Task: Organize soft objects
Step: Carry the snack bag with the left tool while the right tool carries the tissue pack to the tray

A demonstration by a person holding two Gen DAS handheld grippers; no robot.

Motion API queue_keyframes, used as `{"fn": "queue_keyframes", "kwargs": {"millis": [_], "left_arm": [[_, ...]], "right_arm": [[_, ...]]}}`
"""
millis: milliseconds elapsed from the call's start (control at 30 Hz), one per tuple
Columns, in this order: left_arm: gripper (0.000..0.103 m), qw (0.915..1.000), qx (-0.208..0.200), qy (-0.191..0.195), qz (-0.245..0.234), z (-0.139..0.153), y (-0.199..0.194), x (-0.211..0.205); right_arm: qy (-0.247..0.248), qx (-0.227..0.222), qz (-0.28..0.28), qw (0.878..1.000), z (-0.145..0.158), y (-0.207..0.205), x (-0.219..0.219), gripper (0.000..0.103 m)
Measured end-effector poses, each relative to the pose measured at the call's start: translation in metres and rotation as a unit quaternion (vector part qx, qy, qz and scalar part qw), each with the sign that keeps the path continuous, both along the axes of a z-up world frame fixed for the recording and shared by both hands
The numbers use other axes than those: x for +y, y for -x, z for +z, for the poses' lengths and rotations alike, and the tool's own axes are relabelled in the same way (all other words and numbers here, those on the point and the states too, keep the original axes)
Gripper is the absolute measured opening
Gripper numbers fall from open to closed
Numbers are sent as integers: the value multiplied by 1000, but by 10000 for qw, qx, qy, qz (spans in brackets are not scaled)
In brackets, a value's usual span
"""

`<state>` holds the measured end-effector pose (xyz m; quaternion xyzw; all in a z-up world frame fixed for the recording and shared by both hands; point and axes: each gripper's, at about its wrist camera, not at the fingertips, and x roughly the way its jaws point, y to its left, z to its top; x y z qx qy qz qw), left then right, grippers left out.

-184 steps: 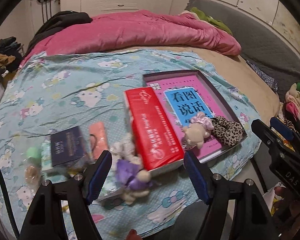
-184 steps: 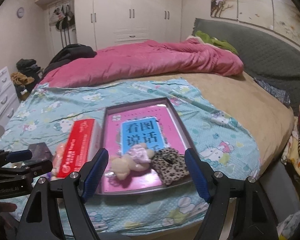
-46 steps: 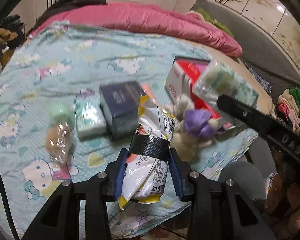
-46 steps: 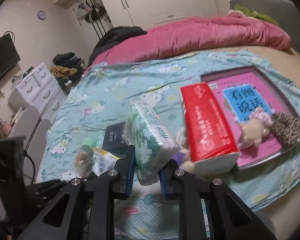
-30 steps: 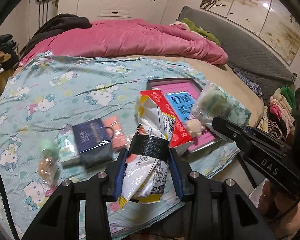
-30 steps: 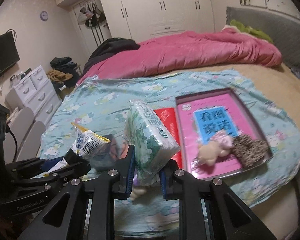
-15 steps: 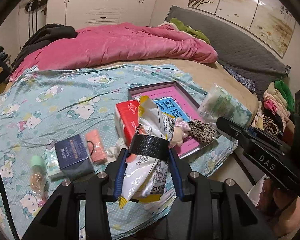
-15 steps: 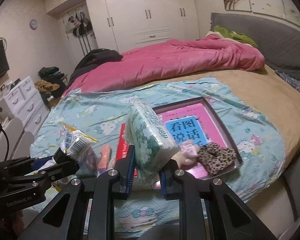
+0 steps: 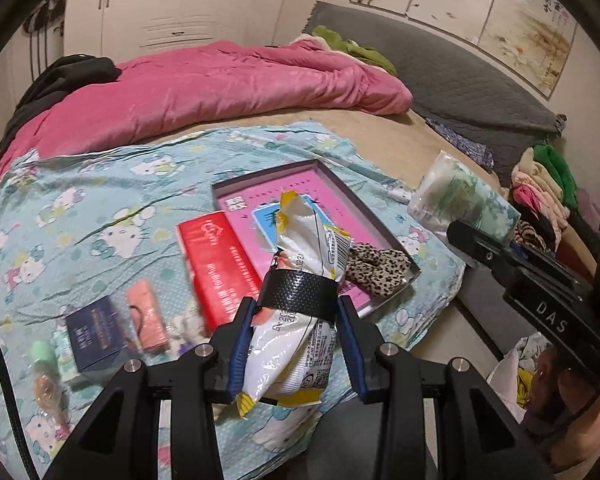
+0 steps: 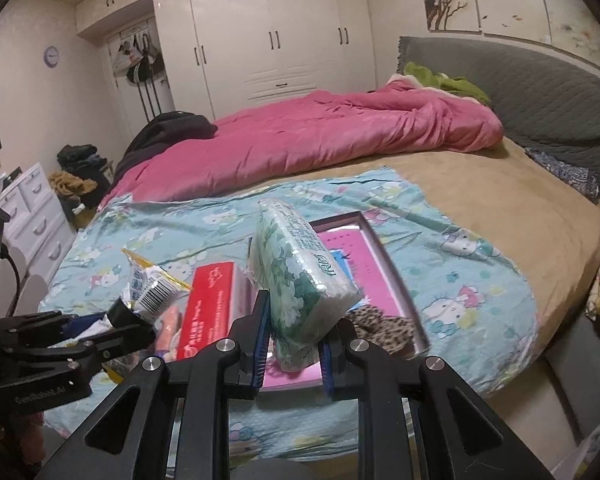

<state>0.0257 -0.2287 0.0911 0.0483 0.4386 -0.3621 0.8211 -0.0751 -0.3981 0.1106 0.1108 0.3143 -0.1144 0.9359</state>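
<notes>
My left gripper (image 9: 296,320) is shut on a white and yellow snack bag (image 9: 300,280) and holds it above the bed's front edge. My right gripper (image 10: 292,340) is shut on a green floral tissue pack (image 10: 296,280), held in the air; the pack also shows in the left wrist view (image 9: 456,200). On the Hello Kitty blanket (image 9: 100,208) lies a shallow box lid with a pink book (image 9: 260,196) inside, holding a leopard scrunchie (image 9: 376,264). A red tissue box (image 9: 220,264) lies beside the lid. The small plush toys are hidden behind the held items.
A dark blue box (image 9: 94,334), an orange pouch (image 9: 148,320) and a green-capped wrapped item (image 9: 44,368) lie at the blanket's left front. A pink duvet (image 9: 204,88) covers the far side. Folded clothes (image 9: 540,184) are stacked at right. White drawers (image 10: 32,216) stand at left.
Both grippers, open and empty 6 s ago, now hold the snack bag and tissue pack. In the last second both views have swung right and pulled back, toward the box lid.
</notes>
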Motion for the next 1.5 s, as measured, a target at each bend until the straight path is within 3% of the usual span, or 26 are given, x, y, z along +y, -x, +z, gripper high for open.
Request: {"fn": "queue_keyframes", "kwargs": {"millis": [433,1000,1500], "left_arm": [[41,9976,323,-275,-546,-41,-10,-68],[41,9914,802,-457,-932,-99,-23,-128],[41,9909,910,-729,-672,-130,-60,-135]], "right_arm": [[7,189,-146,9997,-17,-9,-33,22],[-401,693,-295,9964,-72,-28,-81,22],[-451,937,-222,9943,-98,-51,-88,22]]}}
